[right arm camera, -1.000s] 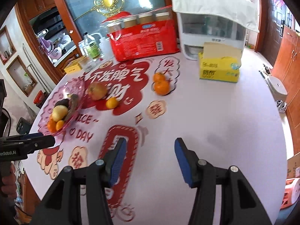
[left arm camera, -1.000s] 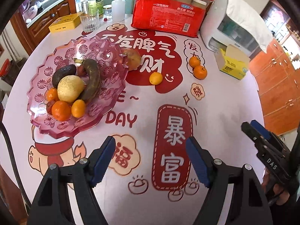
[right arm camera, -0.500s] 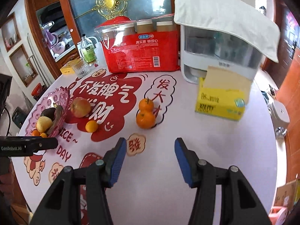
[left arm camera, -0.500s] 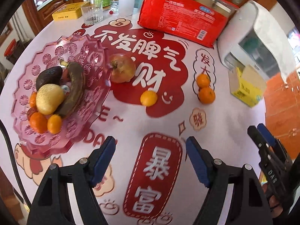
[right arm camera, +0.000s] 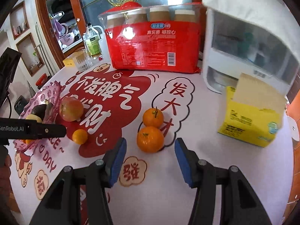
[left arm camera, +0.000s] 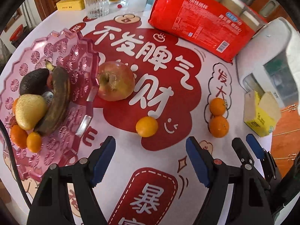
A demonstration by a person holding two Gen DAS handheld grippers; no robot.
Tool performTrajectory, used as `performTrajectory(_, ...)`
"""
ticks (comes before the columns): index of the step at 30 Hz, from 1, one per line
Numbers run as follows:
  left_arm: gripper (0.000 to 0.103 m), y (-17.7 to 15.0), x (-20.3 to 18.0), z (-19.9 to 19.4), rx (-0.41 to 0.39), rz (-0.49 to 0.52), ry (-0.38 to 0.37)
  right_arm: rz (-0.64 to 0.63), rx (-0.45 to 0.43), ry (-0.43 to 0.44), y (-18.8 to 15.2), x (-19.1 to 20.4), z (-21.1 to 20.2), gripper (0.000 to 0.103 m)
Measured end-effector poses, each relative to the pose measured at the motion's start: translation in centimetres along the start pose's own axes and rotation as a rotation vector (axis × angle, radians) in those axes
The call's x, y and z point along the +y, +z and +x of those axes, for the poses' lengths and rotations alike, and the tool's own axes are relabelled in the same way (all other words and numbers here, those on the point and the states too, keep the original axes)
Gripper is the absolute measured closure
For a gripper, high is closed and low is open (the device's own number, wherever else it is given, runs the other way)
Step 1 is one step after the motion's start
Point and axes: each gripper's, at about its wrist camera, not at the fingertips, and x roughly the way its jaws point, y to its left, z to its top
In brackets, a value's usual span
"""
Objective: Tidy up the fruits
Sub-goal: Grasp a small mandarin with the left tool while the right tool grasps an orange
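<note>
A pink plastic fruit dish [left arm camera: 56, 48] at the left holds a dark banana [left arm camera: 58, 101], an avocado, a pear and small oranges. An apple [left arm camera: 115, 81] lies on the table against its rim. A small orange [left arm camera: 146, 126] lies just ahead of my open, empty left gripper [left arm camera: 151, 155]. Two oranges [right arm camera: 150, 139] [right arm camera: 153, 117] sit touching, just ahead of my open, empty right gripper [right arm camera: 151, 154]. The apple [right arm camera: 71, 108] and small orange [right arm camera: 80, 136] also show in the right wrist view. The right gripper shows at the right of the left wrist view.
A red pack of paper cups [left arm camera: 202, 20] stands at the back. A white appliance [right arm camera: 249, 52] and a yellow tissue box [right arm camera: 249, 120] stand at the right. A glass [left arm camera: 96, 5], bottles and a yellow tin [left arm camera: 72, 3] stand at the back left.
Both grippers have moved forward over the table toward the loose fruit. The left one now faces the small orange, the right one the pair of oranges. Both stay open.
</note>
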Motion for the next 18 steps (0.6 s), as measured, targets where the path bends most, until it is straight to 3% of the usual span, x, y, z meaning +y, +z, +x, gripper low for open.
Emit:
performTrajectory(11,0.04,0.8,-0.6,3.9,0.012,0.0,0.048,0.024,0.022,0.014,-1.1,-0.2,4.5,0.049)
performTrajectory(18,0.049,1.2,-0.6,4.7,0.016,0.01,0.035,0.03,0.02,0.038,-1.4,-0.2,5.4,0.049)
